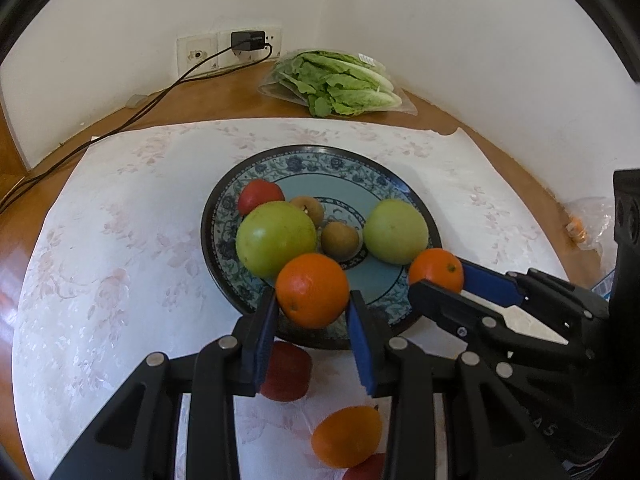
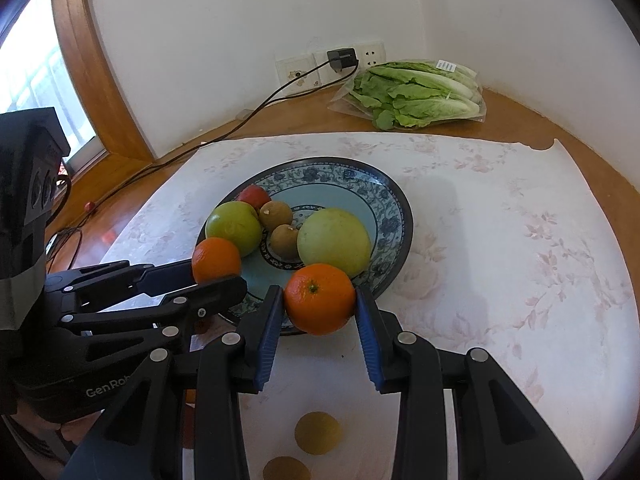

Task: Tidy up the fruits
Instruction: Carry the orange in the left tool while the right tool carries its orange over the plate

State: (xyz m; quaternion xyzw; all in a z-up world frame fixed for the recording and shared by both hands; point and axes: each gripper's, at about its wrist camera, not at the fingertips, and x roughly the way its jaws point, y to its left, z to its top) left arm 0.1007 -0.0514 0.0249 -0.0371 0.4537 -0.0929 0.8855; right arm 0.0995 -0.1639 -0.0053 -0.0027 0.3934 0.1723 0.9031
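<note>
Both tongs, left [image 1: 313, 306] and right [image 2: 319, 309], each pinching an orange [image 1: 312, 290] over plate [image 1: 312, 156] rim, for setting down among fruit.

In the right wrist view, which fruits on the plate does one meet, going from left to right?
Orange in the left gripper → green apple → brown fruit → orange in the right gripper → pale green apple.

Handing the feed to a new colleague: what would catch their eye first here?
Two round oranges at once: the left gripper clamps one orange and the right gripper clamps the other orange, both at the near rim of the blue floral plate. On the plate lie two green apples, and bagged lettuce sits by the wall.
</note>
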